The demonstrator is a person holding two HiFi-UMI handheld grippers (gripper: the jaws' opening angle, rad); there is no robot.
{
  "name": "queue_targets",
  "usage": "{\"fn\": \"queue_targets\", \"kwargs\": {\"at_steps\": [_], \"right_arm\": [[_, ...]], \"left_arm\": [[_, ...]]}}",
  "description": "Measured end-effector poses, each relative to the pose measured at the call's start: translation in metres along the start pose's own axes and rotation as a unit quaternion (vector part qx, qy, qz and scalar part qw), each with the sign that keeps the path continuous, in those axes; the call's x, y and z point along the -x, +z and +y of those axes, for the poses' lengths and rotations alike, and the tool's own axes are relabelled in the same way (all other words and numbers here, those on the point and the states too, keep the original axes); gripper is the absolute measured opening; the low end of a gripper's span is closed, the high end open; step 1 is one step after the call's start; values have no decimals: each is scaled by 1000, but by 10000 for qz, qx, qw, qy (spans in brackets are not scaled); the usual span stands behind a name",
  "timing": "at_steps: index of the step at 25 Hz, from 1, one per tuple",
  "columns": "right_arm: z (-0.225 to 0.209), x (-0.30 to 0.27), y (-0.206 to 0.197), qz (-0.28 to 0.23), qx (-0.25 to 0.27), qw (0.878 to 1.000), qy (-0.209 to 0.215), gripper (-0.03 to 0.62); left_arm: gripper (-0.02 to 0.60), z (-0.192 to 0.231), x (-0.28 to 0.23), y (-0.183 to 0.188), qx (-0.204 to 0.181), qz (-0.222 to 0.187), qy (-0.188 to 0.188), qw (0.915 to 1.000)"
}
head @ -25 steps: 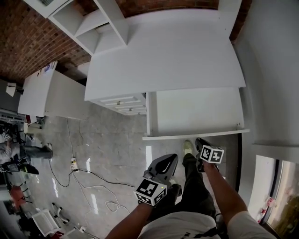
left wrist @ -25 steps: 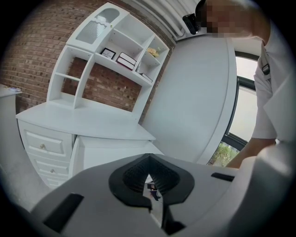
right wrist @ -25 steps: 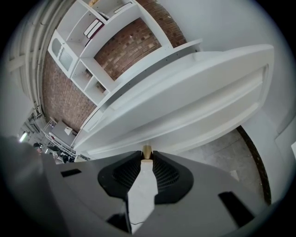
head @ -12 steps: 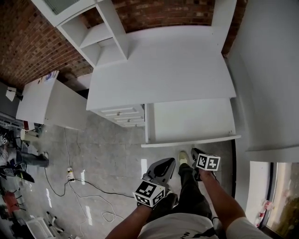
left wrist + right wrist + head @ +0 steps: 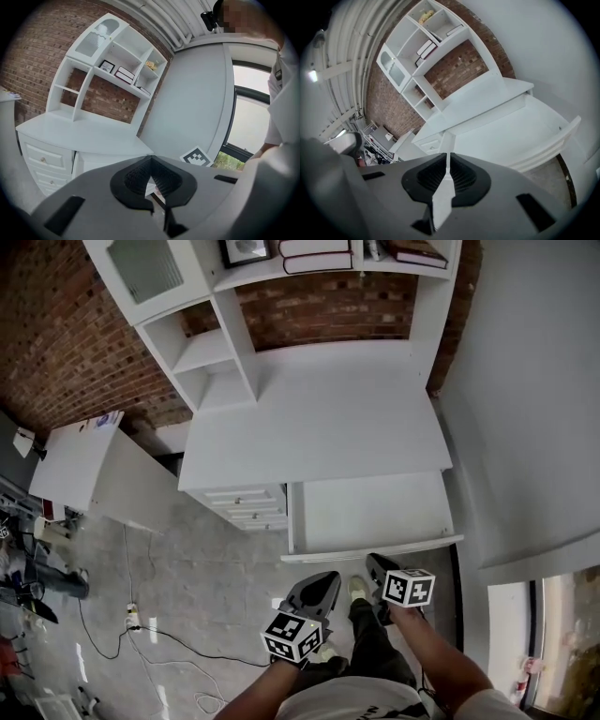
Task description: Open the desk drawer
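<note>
Two grippers hang low in the head view, both short of the desk drawer (image 5: 370, 512). It stands pulled well out from under the white desk (image 5: 309, 418), just right of a stack of small shut drawers (image 5: 246, 507). The left gripper (image 5: 323, 581) and the right gripper (image 5: 374, 563) touch nothing.

In the left gripper view, the fingertips meet and hold nothing, facing the desk and its shelf unit (image 5: 112, 70).

In the right gripper view, the jaws have just been closing and stand a thin slit apart, nothing between them. The pulled-out drawer lies beyond, bare inside.
</note>
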State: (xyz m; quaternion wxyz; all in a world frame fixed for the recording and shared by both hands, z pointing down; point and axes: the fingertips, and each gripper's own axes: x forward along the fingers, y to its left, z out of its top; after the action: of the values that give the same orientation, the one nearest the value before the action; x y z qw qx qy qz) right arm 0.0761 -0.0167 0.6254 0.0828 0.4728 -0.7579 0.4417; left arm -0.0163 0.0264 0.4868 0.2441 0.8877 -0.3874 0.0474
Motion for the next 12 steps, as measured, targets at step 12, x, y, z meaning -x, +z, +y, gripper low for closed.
{"fn": "queue_targets", "kwargs": {"at_steps": [12], "right_arm": [[126, 62, 88, -873, 1031, 9881, 737, 29]], "left_arm": [[12, -9, 30, 70, 41, -386, 18, 9992]]}}
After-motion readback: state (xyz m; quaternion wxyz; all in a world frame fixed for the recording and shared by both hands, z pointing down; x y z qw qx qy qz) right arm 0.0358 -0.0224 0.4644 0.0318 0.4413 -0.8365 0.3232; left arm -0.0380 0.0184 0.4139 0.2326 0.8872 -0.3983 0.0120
